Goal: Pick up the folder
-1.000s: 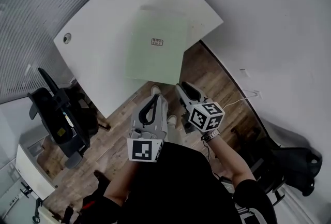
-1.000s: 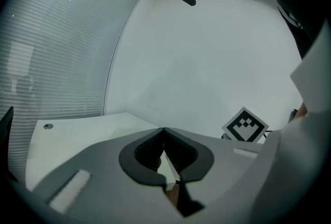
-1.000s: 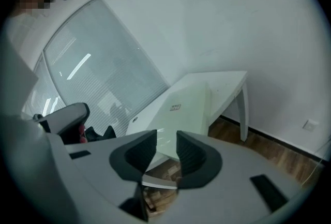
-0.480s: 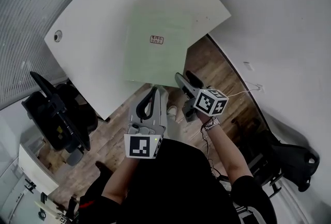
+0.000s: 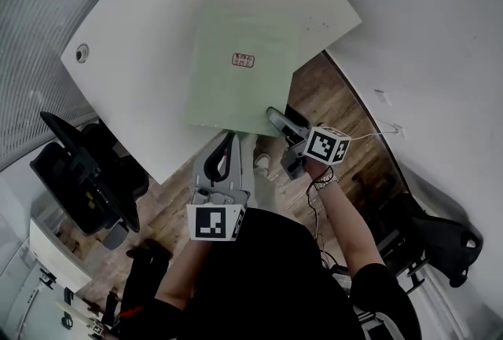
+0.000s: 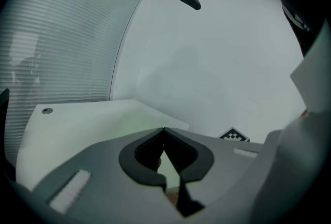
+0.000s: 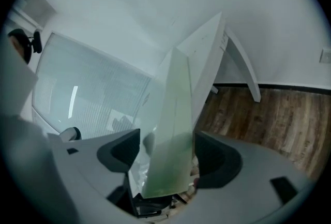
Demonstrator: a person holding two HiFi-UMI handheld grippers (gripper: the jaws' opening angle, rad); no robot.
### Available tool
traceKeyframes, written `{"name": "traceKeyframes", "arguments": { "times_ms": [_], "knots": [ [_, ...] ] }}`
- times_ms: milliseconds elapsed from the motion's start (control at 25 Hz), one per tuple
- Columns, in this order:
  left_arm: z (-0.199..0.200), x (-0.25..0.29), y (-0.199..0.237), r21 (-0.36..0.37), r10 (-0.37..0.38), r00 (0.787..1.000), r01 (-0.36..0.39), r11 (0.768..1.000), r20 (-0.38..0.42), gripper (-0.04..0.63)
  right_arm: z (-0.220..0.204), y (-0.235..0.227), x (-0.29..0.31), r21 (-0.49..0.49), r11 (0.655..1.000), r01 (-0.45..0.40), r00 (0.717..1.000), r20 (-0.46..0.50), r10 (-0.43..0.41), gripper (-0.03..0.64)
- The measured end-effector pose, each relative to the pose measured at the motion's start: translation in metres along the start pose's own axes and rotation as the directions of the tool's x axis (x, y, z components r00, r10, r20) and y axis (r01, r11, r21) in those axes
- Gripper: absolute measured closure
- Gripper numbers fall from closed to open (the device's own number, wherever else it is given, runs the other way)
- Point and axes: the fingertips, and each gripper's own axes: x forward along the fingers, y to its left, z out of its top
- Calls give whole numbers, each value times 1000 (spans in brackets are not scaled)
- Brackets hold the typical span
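Head view: pale green folder (image 5: pixel 240 67) flat on white table (image 5: pixel 134 95), 1 near corner overhanging the edge; right gripper (image 5: pixel 281 120) at that corner; left gripper (image 5: pixel 230 140) just off the edge | Left gripper view: jaws together, empty | Right gripper view: jaws wide, just been opening; folder edge between them, unpinched
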Motion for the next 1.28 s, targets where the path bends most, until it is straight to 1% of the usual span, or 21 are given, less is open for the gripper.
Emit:
{"name": "traceKeyframes", "arguments": {
  "times_ms": [80, 240, 400, 520, 600, 760, 920, 1040, 1080, 1280],
  "knots": [
    [-2, 2, 6, -6, 3, 1000, -3, 1000, -3, 591, -3, -5, 4, 9, 1000, -1, 1000, -14, 2, 308],
    [-6, 5, 13, -15, 3, 1000, -3, 1000, -25, 591, -6, -8, 9, 42, 998, -53, 998, -28, 54, 288],
    [-12, 8, 17, -28, -5, 999, 4, 1000, -40, 591, -9, -5, 18, 121, 982, -143, 989, -26, 147, 282],
    [-18, 11, 19, -33, -12, 999, 11, 999, -49, 591, -9, 6, 28, 134, 968, -211, 976, -25, 216, 282],
    [-21, 13, 21, -36, -16, 998, 15, 999, -53, 591, -9, 11, 31, 146, 959, -242, 969, -17, 247, 282],
    [-23, 15, 26, -42, -14, 998, 12, 999, -53, 591, -15, 14, 36, 192, 942, -276, 959, -5, 282, 282],
    [-22, 16, 25, -39, -11, 999, 9, 999, -51, 591, -31, 24, 42, 207, 930, -303, 946, -49, 319, 284],
    [-21, 13, 23, -34, -5, 999, 3, 999, -46, 591, -34, 30, 42, 238, 915, -327, 940, -21, 342, 287],
    [-20, 11, 22, -34, -2, 999, 0, 999, -44, 591, -34, 31, 41, 243, 911, -332, 938, -11, 345, 310],
    [-22, 1, 19, -32, 12, 999, -14, 999, -42, 591, -31, 33, 37, 232, 907, -351, 934, 26, 355, 335]
  ]
}}
